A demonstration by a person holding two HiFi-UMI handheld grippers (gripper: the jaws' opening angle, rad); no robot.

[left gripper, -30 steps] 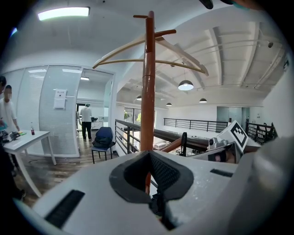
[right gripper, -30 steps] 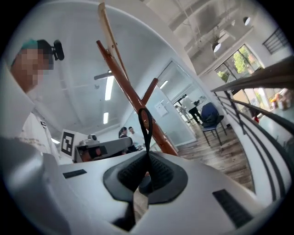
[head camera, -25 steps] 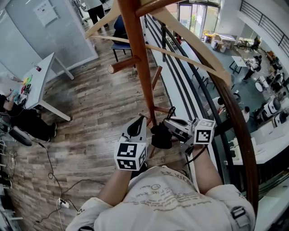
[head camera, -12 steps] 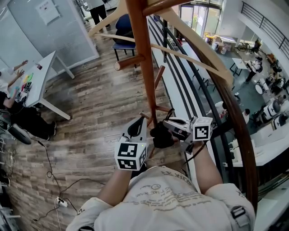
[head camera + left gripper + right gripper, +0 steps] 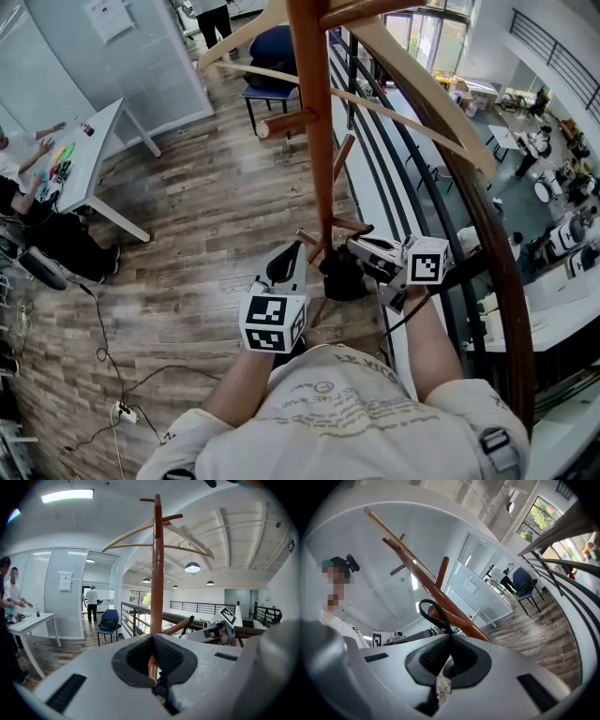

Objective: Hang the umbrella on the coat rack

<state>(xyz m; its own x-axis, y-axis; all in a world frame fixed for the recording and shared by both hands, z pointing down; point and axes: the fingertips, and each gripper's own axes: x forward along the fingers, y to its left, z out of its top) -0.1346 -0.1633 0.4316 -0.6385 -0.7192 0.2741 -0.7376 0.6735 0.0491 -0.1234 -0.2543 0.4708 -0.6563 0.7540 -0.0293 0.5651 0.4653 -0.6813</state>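
Right tongs (image 5: 450, 638) clamped on the umbrella's strap loop (image 5: 440, 612). The loop stands just ahead of them at a peg (image 5: 434, 613) tip; we cannot tell if it is over it. The folded umbrella (image 5: 342, 278) hangs just below. Since half a second ago both have edged away from the left tongs (image 5: 153, 644), which are together, gripping nothing we can make out. Likely threading, not yet hung. Both forearms reach forward, low beside the coat rack (image 5: 317, 112) pole, right one angled inward.

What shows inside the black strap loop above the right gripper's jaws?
A coat rack peg shows its rounded end through the strap loop. The right gripper covers the strap's lower part.
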